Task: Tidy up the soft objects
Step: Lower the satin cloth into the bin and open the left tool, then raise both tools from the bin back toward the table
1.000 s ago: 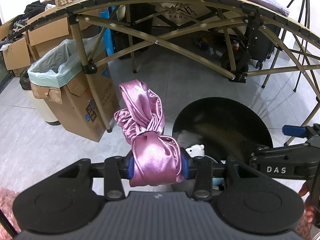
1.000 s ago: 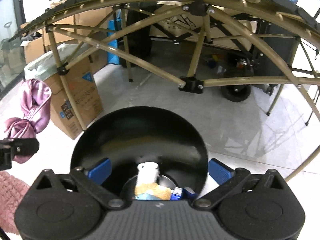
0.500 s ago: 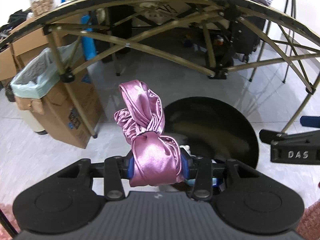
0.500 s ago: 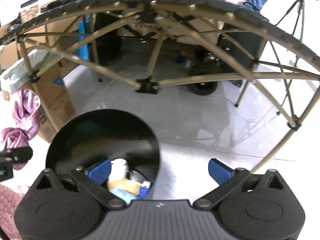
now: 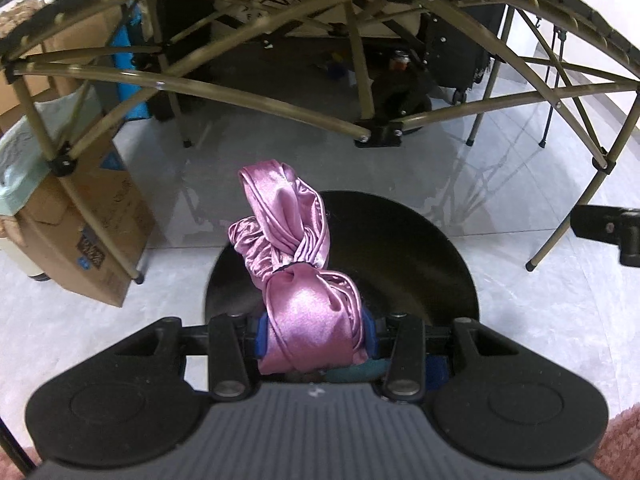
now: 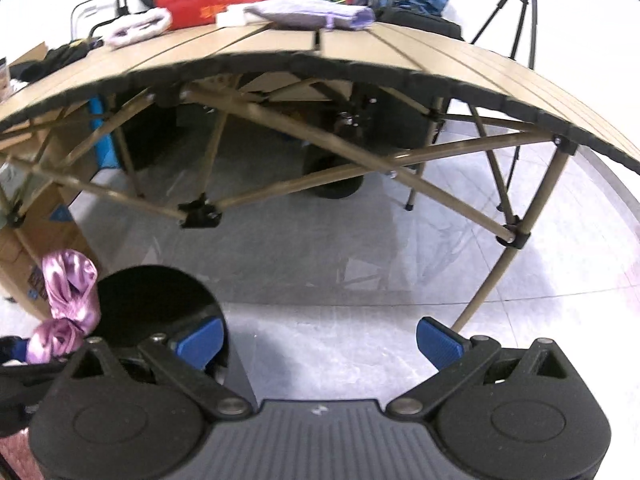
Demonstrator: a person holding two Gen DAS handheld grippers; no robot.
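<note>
My left gripper (image 5: 316, 338) is shut on a knotted pink satin cloth (image 5: 298, 276), which stands up between the blue pads. It hangs over the mouth of a round black bin (image 5: 400, 256) on the floor. In the right wrist view the pink satin cloth (image 6: 68, 300) shows at the far left beside the black bin (image 6: 160, 300). My right gripper (image 6: 318, 338) is open with nothing between its fingers, to the right of the bin and above the floor. Soft items lie on the folding table (image 6: 360, 52), among them a lilac cloth (image 6: 312, 16) and a white fluffy piece (image 6: 136, 28).
The table's crossed legs (image 5: 376, 132) stand just behind the bin. A cardboard box (image 5: 84, 224) with a green liner is at the left. A tripod (image 6: 516, 12) stands at the back right. Pink rug (image 5: 620, 444) shows at the lower corners. Grey floor tiles lie to the right.
My left gripper has carried the pink cloth to the right, so it now hangs over the bin. My right gripper has swung right and tilted up, away from the bin, still open.
</note>
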